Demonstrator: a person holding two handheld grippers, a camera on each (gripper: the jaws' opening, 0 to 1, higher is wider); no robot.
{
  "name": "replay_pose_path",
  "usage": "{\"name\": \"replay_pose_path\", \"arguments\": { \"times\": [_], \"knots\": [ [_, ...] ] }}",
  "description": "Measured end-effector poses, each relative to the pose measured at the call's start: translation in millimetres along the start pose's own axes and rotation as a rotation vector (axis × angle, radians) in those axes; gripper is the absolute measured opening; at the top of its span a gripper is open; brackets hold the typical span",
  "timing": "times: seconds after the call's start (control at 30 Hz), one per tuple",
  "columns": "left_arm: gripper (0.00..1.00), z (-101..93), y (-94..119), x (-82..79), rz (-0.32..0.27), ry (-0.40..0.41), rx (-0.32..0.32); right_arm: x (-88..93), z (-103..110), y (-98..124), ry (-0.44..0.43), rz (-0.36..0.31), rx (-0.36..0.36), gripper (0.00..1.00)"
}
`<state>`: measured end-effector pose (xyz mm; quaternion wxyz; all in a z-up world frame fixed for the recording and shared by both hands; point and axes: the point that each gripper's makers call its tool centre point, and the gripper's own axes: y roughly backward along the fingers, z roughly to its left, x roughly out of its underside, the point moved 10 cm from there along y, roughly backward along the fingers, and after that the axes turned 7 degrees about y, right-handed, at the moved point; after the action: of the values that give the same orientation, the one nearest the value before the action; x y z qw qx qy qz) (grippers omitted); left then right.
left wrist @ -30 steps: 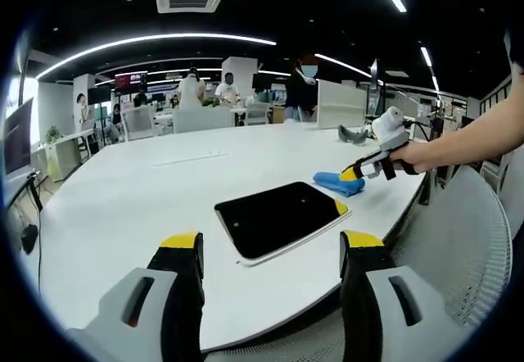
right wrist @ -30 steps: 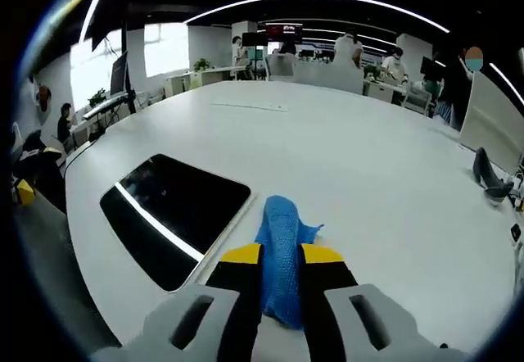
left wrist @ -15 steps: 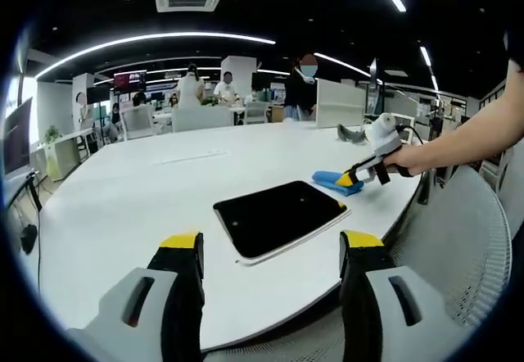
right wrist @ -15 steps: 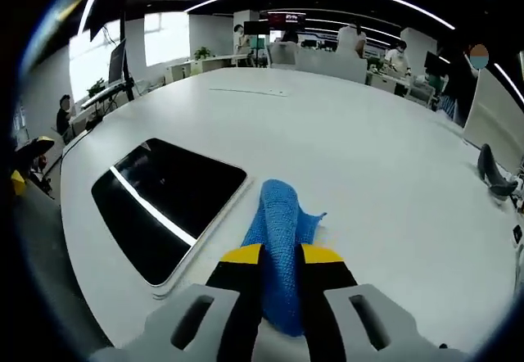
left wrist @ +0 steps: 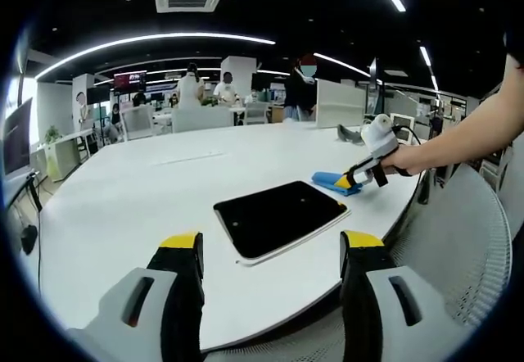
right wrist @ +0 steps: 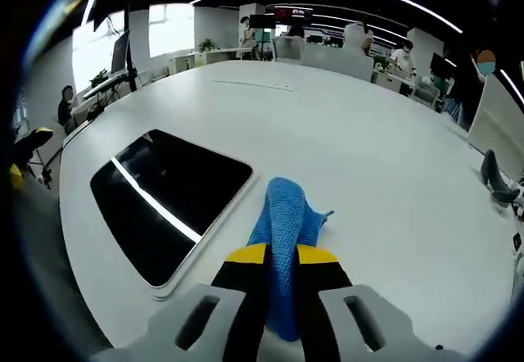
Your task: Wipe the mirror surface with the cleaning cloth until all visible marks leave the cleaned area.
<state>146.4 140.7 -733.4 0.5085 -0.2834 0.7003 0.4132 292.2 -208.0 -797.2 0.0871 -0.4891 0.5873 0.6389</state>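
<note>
Cloth (right wrist: 282, 239) and mirror (right wrist: 168, 202) are lying just beside each other near the table's (right wrist: 385, 165) front edge, apart but close. The right gripper (right wrist: 280, 257) is gripping the blue cloth, its jaws pressed together on the fabric. Seen from this gripper, the mirror is lying to the left, with its long side running roughly along the jaws' direction, so I am judging that the next move is a sideways carry onto the glass. The left gripper (left wrist: 270, 251) is waiting with jaws wide apart, holding nothing, near the mirror's (left wrist: 278, 214) other side. The table is white and rounded, in a big open office with people and desks behind.
</note>
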Motion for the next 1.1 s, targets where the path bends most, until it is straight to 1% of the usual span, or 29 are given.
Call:
{"name": "replay_pose_path", "arguments": {
  "times": [0.1,0.27,0.33,0.43,0.47,0.57,0.7,0.83,0.9,1.1],
  "knots": [
    [0.65,0.3,0.2,0.0,0.001,-0.001,0.001,-1.1,1.4,-0.7,-0.006,0.004,0.023,0.02],
    [0.66,0.9,0.6,0.3,-0.001,0.000,-0.001,-4.2,3.7,-1.7,-0.082,-0.009,0.042,0.01],
    [0.66,0.9,0.7,0.5,-0.001,0.000,-0.002,-9.4,5.3,-3.0,-0.107,-0.019,0.040,0.01],
    [0.66,1.0,0.7,0.7,0.001,0.001,-0.002,-19.3,8.1,-5.0,-0.116,-0.036,0.040,0.01],
    [0.66,1.0,0.6,0.5,0.000,0.001,-0.002,-26.8,9.4,-6.7,-0.124,-0.050,0.044,0.01],
    [0.66,1.0,0.5,0.4,-0.002,0.000,0.001,-39.0,11.9,-12.2,-0.153,-0.071,0.037,0.01],
    [0.66,0.6,0.3,0.7,-0.002,0.000,0.001,-51.8,18.9,-20.2,-0.156,-0.076,0.022,0.01],
    [0.66,0.5,-0.4,0.8,-0.001,0.000,0.002,-57.6,25.0,-28.7,-0.143,-0.064,0.006,0.01],
    [0.66,0.3,-0.5,0.9,0.000,0.000,0.001,-57.0,26.0,-32.2,-0.119,-0.042,0.010,0.01],
    [0.66,-0.3,-0.7,0.8,-0.001,0.001,0.000,-52.9,26.2,-41.2,-0.127,-0.006,0.011,0.01]
  ]
}}
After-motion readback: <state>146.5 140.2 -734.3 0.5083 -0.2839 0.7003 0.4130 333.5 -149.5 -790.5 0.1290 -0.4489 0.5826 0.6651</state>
